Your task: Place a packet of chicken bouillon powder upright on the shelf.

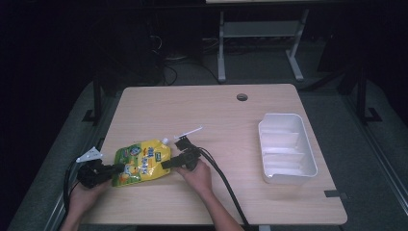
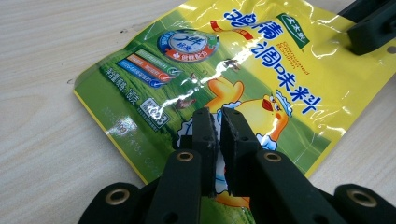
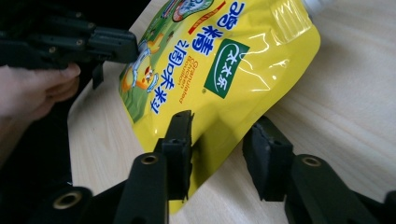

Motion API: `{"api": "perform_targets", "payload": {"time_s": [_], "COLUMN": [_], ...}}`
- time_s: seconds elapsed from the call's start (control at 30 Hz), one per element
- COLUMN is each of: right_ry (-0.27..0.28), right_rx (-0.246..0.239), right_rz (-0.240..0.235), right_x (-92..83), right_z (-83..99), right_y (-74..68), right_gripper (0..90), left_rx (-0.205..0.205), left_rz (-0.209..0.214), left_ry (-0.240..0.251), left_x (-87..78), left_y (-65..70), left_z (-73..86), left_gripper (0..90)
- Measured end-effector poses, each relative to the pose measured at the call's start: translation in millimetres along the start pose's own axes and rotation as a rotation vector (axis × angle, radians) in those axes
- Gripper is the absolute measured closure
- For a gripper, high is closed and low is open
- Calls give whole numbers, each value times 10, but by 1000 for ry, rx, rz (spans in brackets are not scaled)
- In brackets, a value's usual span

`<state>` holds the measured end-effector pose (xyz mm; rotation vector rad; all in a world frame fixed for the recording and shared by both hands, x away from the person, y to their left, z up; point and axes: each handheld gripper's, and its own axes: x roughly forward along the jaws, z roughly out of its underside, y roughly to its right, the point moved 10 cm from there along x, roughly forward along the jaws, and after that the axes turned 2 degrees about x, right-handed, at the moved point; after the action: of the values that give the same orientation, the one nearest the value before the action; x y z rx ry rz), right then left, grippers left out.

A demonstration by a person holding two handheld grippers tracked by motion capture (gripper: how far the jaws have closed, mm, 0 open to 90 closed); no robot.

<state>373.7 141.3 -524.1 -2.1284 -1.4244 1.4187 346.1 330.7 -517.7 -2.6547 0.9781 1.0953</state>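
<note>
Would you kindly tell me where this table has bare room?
Bare: between pouch and tray, and the far half around the hole. Crowded: near-left corner, with pouch, white strip, left gripper and right gripper.

The yellow pouch (image 3: 219, 70) carries big blue Chinese characters down its front, with small English beside them that seems to read "Granulated Bouillon". A green badge (image 3: 226, 68) holds white Chinese characters. A round blue seal (image 2: 188, 45) and small coloured labels (image 2: 149, 70) near it are too fine to read.
</note>
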Motion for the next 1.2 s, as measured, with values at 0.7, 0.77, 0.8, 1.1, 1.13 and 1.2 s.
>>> {"api": "perform_targets", "payload": {"time_s": [0.7, 0.77, 0.8, 1.1, 1.13, 1.2], "right_ry": [86, 74, 69, -3, -13, -34], "right_rx": [-107, -137, -153, -290, -304, -344], "right_rz": [-92, -79, -72, -24, -20, -15], "right_x": [-585, -706, -764, -1201, -1232, -1321], "right_z": [-182, -188, -191, -242, -244, -262], "right_y": [-157, -172, -177, -327, -346, -414], "right_gripper": [899, 899, 899, 900, 900, 900], "left_rx": [27, 29, 37, 56, 56, 69], "left_rz": [82, 97, 117, 222, 222, 270], "left_ry": [98, 103, 108, 155, 155, 166], "left_x": [-82, -76, -62, -39, -39, -29], "left_y": [238, 267, 310, 561, 561, 671], "left_z": [-230, -246, -272, -457, -457, -546], "left_gripper": [635, 602, 588, 436, 416, 366]}}
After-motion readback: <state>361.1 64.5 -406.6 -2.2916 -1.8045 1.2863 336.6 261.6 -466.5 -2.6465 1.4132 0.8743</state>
